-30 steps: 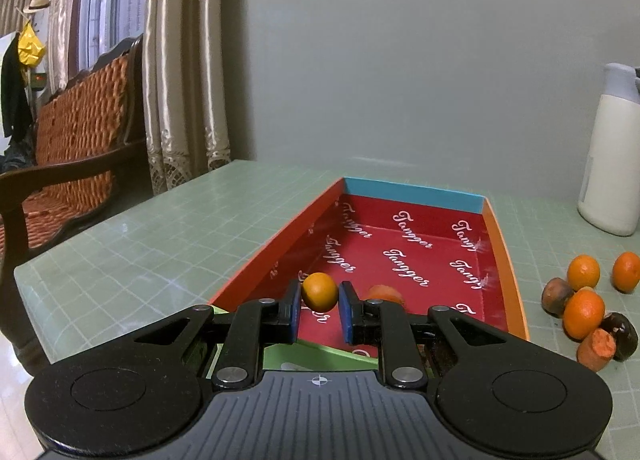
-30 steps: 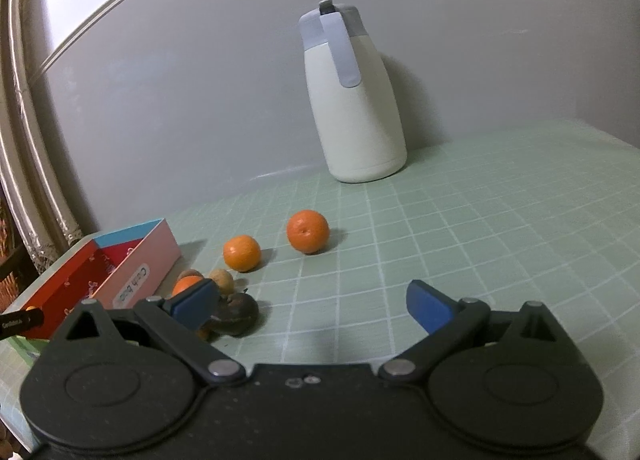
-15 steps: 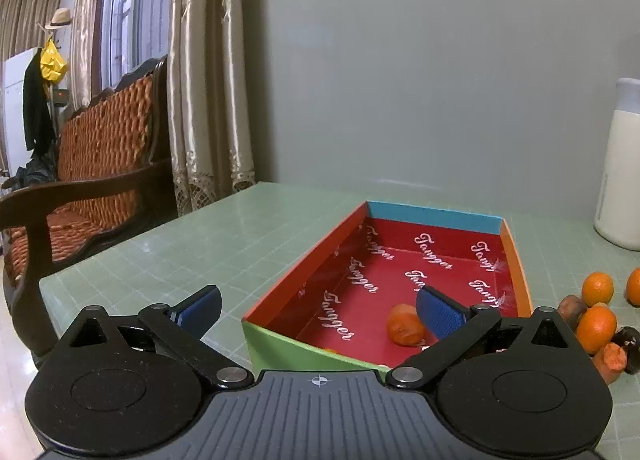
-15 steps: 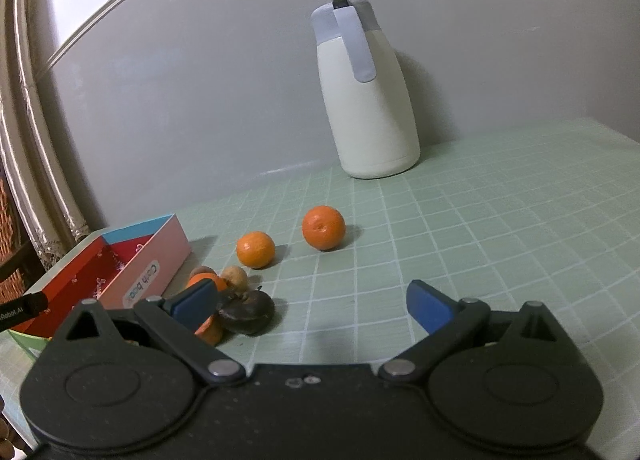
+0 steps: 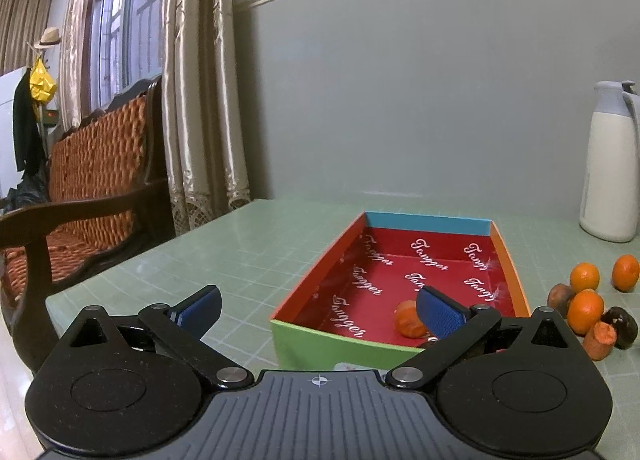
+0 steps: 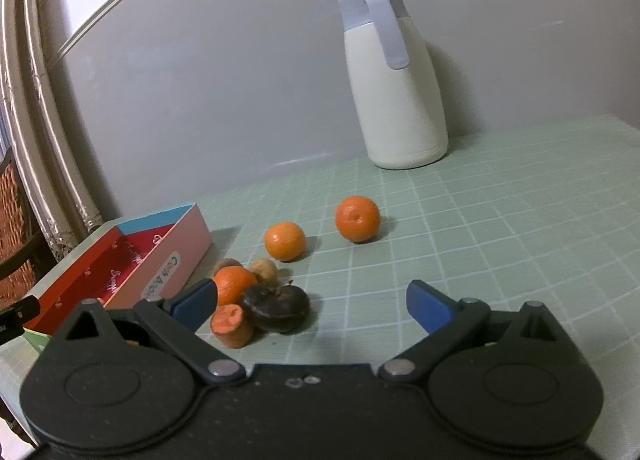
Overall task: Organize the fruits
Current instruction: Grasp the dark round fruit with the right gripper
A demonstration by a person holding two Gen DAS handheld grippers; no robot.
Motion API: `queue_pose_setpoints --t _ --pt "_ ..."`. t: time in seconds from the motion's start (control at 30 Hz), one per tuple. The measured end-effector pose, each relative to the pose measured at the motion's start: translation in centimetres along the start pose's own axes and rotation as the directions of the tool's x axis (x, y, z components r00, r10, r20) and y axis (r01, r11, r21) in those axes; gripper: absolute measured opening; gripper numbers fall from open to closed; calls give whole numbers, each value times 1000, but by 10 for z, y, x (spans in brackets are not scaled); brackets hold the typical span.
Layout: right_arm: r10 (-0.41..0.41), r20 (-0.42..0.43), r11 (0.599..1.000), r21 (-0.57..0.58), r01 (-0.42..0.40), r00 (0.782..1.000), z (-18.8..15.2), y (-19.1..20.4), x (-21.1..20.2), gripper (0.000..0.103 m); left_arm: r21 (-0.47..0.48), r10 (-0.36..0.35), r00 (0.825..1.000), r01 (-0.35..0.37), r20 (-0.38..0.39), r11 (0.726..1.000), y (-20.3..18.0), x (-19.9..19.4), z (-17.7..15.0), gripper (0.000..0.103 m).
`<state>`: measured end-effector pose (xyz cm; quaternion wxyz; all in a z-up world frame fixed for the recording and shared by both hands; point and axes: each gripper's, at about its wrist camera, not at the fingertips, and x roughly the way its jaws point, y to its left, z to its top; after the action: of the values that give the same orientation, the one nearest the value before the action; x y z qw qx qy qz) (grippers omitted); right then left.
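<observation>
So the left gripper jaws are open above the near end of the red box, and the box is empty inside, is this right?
Not quite. The left gripper is open at the near end of the red box, but the box is not empty: the left wrist view shows an orange piece on its floor.

A pale green gridded tabletop (image 6: 500, 220) is carrying a shallow red-lined cardboard box (image 5: 505, 249), a tall cream thermos jug with a grey lid (image 6: 394, 92), two round orange tangerines (image 6: 357, 219) lying apart, and a touching cluster of mixed fruit pieces (image 6: 256, 300) just beside the box.
</observation>
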<state>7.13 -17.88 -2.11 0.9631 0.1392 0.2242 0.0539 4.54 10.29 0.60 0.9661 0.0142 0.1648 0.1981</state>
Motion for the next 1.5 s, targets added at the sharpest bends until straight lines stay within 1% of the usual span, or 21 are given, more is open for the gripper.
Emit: queue_pose_setpoints --t 0.4,0.57,0.7,0.73,0.87,1.0,1.03,1.07,1.17,1.27,1.33,1.37,1.43,1.5 --pt "25 -14 1000 -12 -25 1000 -1 12 10 101 -7 30 1000 -30 -3 1000 19 -5 -5 103" --pt "36 -20 999 -19 -36 999 1 16 13 98 -2 43 999 -43 8 999 25 -9 -7 103" --pt "38 -38 999 -22 -39 999 1 20 18 97 -4 59 998 -59 1 998 30 -7 -9 103" --pt "37 -43 999 -21 -38 998 1 20 20 96 -5 63 998 -63 0 998 31 -7 -9 103" --pt "28 -68 1000 -6 -29 997 1 19 27 81 -7 75 997 -75 -4 997 36 -7 -11 103" --pt "19 -95 1000 8 -18 995 1 17 35 80 -6 81 997 -81 -11 997 39 -5 -12 103" --pt "19 -98 1000 6 -18 995 0 17 37 77 -6 82 997 -82 -11 997 40 -6 -12 103" --pt "22 -103 1000 7 -21 994 0 17 38 72 -6 84 996 -84 -10 996 40 -6 -12 103" --pt "26 -124 1000 4 -26 992 -1 18 44 66 -4 89 996 -89 -10 996 43 -6 -13 103" --pt "27 -146 1000 10 -26 989 -2 18 51 65 -6 97 995 -97 -13 995 46 -6 -14 103" --pt "32 -153 999 15 -30 988 -1 19 53 63 -6 104 994 -104 -16 995 48 -5 -15 103" --pt "35 -155 999 12 -34 987 -1 20 54 57 -7 106 994 -106 -19 994 50 -4 -15 103" --pt "57 -155 998 23 -54 986 -1 20 54 51 -6 113 993 -114 -24 994 52 -3 -16 103" --pt "55 -146 998 22 -53 988 -2 20 54 47 -8 118 993 -118 -27 993 54 -3 -17 103"
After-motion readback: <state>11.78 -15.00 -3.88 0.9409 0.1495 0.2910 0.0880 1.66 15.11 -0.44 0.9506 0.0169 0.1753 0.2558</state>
